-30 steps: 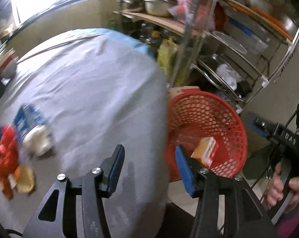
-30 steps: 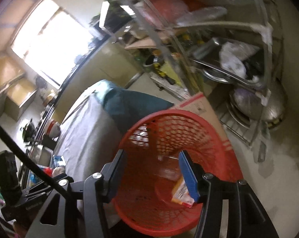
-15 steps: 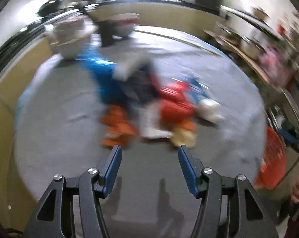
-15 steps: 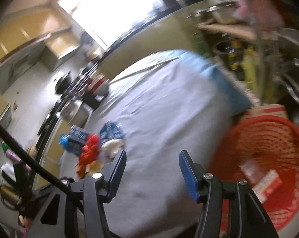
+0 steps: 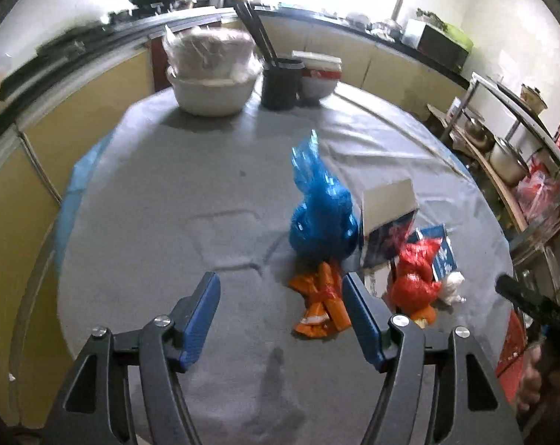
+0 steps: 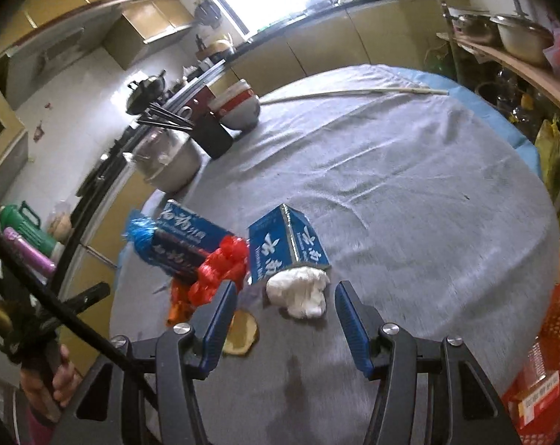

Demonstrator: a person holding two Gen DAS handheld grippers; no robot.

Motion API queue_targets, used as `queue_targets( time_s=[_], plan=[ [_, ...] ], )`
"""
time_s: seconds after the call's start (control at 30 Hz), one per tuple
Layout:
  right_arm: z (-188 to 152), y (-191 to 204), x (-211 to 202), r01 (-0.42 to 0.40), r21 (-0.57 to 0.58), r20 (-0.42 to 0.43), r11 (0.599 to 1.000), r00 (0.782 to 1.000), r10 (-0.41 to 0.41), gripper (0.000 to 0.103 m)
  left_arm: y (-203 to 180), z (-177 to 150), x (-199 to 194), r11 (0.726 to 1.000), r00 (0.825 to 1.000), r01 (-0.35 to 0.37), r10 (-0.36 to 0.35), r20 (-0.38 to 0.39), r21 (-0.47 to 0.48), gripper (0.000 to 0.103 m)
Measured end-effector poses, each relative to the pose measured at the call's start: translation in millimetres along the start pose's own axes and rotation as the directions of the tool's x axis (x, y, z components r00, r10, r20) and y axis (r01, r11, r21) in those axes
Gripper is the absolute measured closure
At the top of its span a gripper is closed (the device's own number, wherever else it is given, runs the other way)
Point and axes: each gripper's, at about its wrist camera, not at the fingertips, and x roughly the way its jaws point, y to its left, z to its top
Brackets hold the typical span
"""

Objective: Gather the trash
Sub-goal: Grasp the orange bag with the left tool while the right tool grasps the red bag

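A heap of trash lies on the grey round table (image 5: 168, 230): a blue plastic bag (image 5: 318, 211), an orange wrapper (image 5: 322, 304), a red plastic bag (image 5: 415, 278), a dark blue carton (image 5: 387, 230) and a white crumpled tissue (image 5: 452, 289). My left gripper (image 5: 280, 319) is open and empty, just short of the orange wrapper. In the right wrist view, my right gripper (image 6: 285, 319) is open and empty, with the white tissue (image 6: 300, 291) between its fingertips, the blue box (image 6: 287, 248) behind it, the red bag (image 6: 222, 269) to the left and a round yellowish piece (image 6: 241, 335) below.
A red mesh basket (image 6: 550, 367) with trash in it stands off the table's right edge. White bowls (image 5: 213, 78), a black chopstick holder (image 5: 281, 83) and a red-white bowl (image 5: 320, 76) stand at the far side. A metal shelf rack (image 5: 521, 155) with pots is on the right.
Both grippers have swung away from the red basket toward the table. The left now faces the trash heap head on; the right now hovers over the white tissue. Both stay open.
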Motion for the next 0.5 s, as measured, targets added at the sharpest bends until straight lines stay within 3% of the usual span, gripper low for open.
queue_targets(
  time_s=[0.23, 0.5],
  plan=[
    [12.5, 10.8, 30.4, 0.043, -0.047, -0.02, 0.998, 0.999, -0.044, 0.044, 1.8, -22.5, 36.3, 0.999, 0.992, 0.017, -0.022, -0.124, -0.041, 0.034],
    [36.6, 15.7, 62.3, 0.081, -0.065, -0.055, 0.995, 0.995, -0.084, 0.044, -16.2, -16.4, 62.4, 0.998, 0.986, 0.058, -0.059, -0.154, -0.009, 0.034]
  ],
)
